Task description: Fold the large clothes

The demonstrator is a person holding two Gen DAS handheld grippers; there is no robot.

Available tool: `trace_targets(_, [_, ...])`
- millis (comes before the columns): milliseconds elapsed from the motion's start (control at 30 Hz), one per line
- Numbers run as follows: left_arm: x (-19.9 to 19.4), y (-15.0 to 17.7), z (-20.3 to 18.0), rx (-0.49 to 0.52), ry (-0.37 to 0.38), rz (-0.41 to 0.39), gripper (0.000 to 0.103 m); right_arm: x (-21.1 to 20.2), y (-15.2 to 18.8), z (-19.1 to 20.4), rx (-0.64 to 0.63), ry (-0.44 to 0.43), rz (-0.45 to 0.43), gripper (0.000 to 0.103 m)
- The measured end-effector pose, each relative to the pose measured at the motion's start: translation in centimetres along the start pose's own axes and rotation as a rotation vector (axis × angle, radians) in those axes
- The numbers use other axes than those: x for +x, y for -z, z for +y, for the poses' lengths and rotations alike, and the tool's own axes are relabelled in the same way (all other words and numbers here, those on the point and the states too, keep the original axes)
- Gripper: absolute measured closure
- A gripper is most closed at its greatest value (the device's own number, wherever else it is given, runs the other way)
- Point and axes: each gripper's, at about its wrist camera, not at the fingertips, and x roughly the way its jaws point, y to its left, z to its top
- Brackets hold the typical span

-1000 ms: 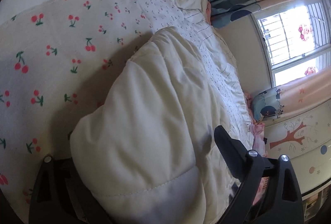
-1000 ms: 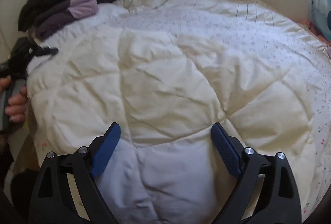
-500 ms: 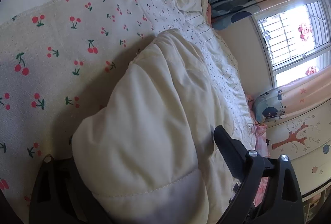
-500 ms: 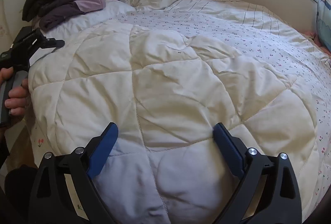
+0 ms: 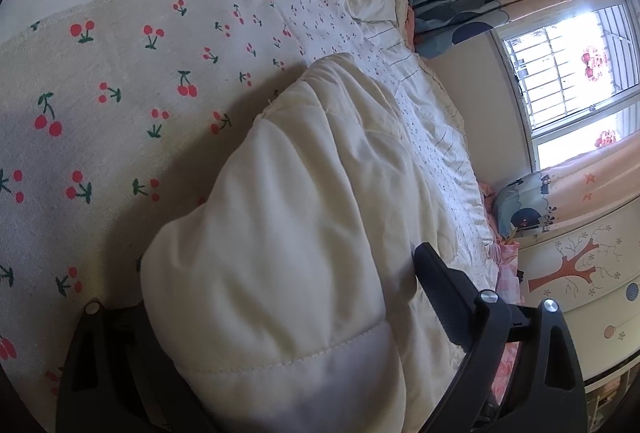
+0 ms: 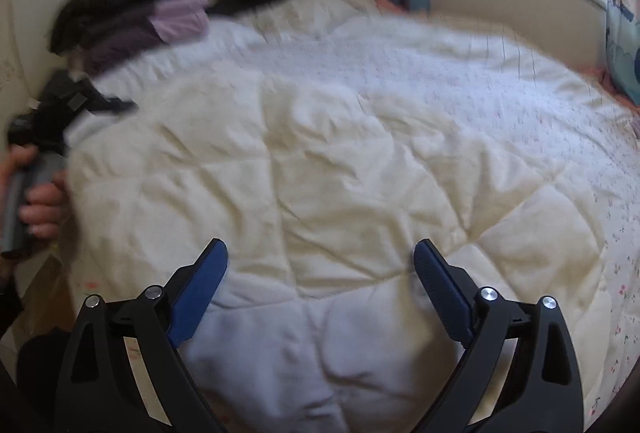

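Observation:
A thick cream quilted comforter [image 6: 352,161] lies spread over the bed, its cherry-print underside [image 5: 120,93] turned up in the left wrist view. A folded bulge of the comforter [image 5: 288,233] fills the space between the fingers of my left gripper [image 5: 280,313]; the left finger is hidden under the cloth, and the jaws stand wide. My right gripper [image 6: 320,273] is wide open over the comforter's near edge, with cloth lying between its blue pads [image 6: 436,273]. The left gripper [image 6: 60,113] and the hand holding it show at the comforter's left edge in the right wrist view.
A pile of dark and lilac clothes [image 6: 132,9] lies at the bed's far left corner. A window [image 5: 560,73] with pink curtains and a painted cabinet [image 5: 580,273] stand beside the bed. A blue cushion [image 6: 624,45] lies at the right.
The right wrist view is now motion-blurred and sits slightly higher over the comforter. The left gripper's fold of comforter has shifted only a little.

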Motion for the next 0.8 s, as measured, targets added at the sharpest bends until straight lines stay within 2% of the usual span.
trace_targets(100, [-0.3, 0.1, 0.0, -0.010, 0.004, -0.016, 0.014, 0.0, -0.2, 0.1, -0.002, 0.003, 0.002, 0.010])
trace_targets(167, [-0.6, 0.1, 0.1, -0.013, 0.021, -0.029, 0.016, -1.5, -0.6, 0.2, 0.016, -0.008, -0.058, 0.010])
trace_targets(200, [-0.6, 0.2, 0.1, -0.010, 0.018, -0.029, 0.017, -1.5, -0.6, 0.3, 0.009, 0.007, -0.056, 0.010])
trace_targets(267, [-0.6, 0.3, 0.3, -0.008, 0.016, -0.026, 0.019, 0.2, -0.5, 0.3, -0.006, 0.019, 0.019, 0.009])
trace_targets(367, [-1.1, 0.4, 0.3, -0.013, 0.034, -0.021, 0.020, 0.0, -0.6, 0.2, 0.002, 0.023, 0.008, 0.009])
trace_targets(433, [-1.4, 0.4, 0.4, -0.014, 0.030, -0.020, 0.020, -1.1, -0.7, 0.1, 0.023, 0.031, -0.042, 0.009])
trace_targets(533, [-1.6, 0.5, 0.5, -0.025, 0.024, -0.016, 0.020, -1.7, -0.8, -0.3, 0.054, 0.052, -0.065, 0.009])
trace_targets(700, [-2.2, 0.7, 0.3, -0.020, 0.022, -0.019, 0.020, -0.7, -1.0, -1.1, 0.081, 0.069, -0.022, 0.009])
trace_targets(800, [-2.3, 0.8, 0.6, -0.020, 0.018, -0.017, 0.020, -1.0, -0.8, -0.8, 0.080, 0.067, -0.028, 0.009])
